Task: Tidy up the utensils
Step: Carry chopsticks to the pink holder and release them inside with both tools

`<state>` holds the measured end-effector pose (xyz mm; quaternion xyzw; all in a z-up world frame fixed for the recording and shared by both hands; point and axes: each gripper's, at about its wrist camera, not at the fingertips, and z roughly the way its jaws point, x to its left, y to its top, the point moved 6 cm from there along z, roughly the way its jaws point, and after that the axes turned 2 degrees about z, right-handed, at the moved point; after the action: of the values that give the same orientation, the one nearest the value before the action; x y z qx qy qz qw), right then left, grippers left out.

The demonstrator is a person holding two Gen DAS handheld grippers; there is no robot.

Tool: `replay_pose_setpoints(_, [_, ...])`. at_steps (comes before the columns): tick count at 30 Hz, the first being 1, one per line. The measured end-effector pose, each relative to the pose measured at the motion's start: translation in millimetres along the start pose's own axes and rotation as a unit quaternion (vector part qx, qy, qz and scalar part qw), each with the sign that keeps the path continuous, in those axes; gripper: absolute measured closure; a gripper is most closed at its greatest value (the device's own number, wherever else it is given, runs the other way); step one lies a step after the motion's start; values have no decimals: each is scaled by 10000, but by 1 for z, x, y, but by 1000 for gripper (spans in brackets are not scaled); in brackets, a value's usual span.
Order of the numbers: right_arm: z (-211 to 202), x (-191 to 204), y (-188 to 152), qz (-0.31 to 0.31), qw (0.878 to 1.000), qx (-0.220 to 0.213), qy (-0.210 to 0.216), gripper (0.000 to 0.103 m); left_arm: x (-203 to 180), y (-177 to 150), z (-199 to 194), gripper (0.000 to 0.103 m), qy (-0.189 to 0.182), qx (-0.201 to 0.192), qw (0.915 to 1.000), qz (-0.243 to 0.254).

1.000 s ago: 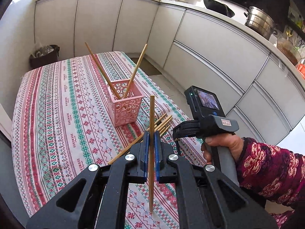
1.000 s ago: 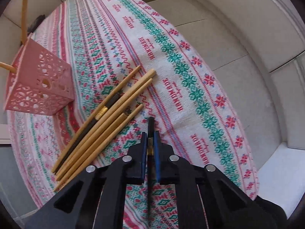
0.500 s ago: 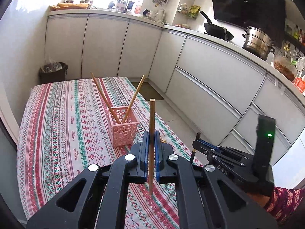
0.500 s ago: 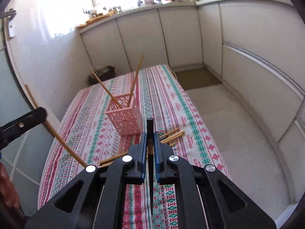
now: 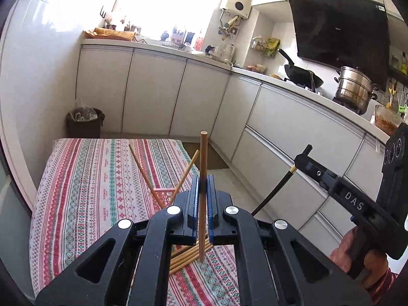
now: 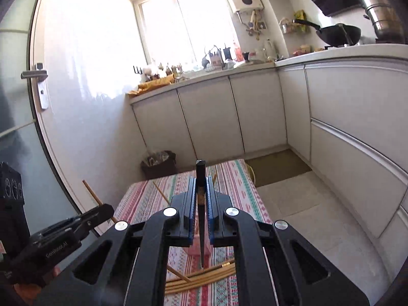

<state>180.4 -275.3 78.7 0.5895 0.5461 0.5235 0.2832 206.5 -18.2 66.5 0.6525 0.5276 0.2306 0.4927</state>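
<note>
A kitchen of pale cabinets wraps round a table spread with a striped tablecloth (image 5: 84,186); on the counter stand a black wok (image 5: 302,75) and a steel pot (image 5: 353,89), and a dark bin (image 5: 84,125) sits on the floor at the table's far end. The pink basket (image 5: 165,196) stands on the cloth with two wooden chopsticks leaning out of it in a V; in the left wrist view it is largely hidden behind the left gripper (image 5: 203,204), in the right wrist view almost wholly behind the right gripper (image 6: 201,204). A bundle of loose chopsticks (image 5: 188,255) lies flat on the cloth, near the basket (partly covered by the tongs in both views). The left gripper is clamped on a light wooden chopstick (image 5: 204,168), held upright above the bundle, its top rising well over the fingers; the right gripper is clamped on a black chopstick (image 6: 201,176), also upright, its lower tip hanging above the loose ones; each gripper shows from the side in the other's view, off the table's edge.
</note>
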Motion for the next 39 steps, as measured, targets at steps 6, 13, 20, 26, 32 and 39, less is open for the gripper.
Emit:
replay_pose_setpoints(6, [18, 6, 33, 209, 9987, -436, 178, 96, 6, 34, 9, 99, 267, -366, 9990, -1])
replay_pose_setpoints(13, [69, 2, 25, 495, 9973, -467, 261, 96, 25, 56, 35, 99, 726, -621, 9954, -74])
replay_pose_setpoints(20, [99, -4, 11, 502, 9977, -352, 272, 96, 38, 54, 71, 99, 961, -474, 9942, -40])
replay_pose_setpoints(26, [117, -3, -1, 394, 9986, -238, 267, 96, 54, 31, 95, 90, 1052, -165, 9942, -125])
replay_pose_setpoints(32, [137, 7, -17, 182, 9994, -22, 287, 96, 64, 42, 68, 64, 1120, -546, 9915, -385])
replay_pose_setpoints(39, [156, 16, -38, 66, 9988, 346, 329, 95, 67, 48, 51, 59, 1253, -620, 9894, -394])
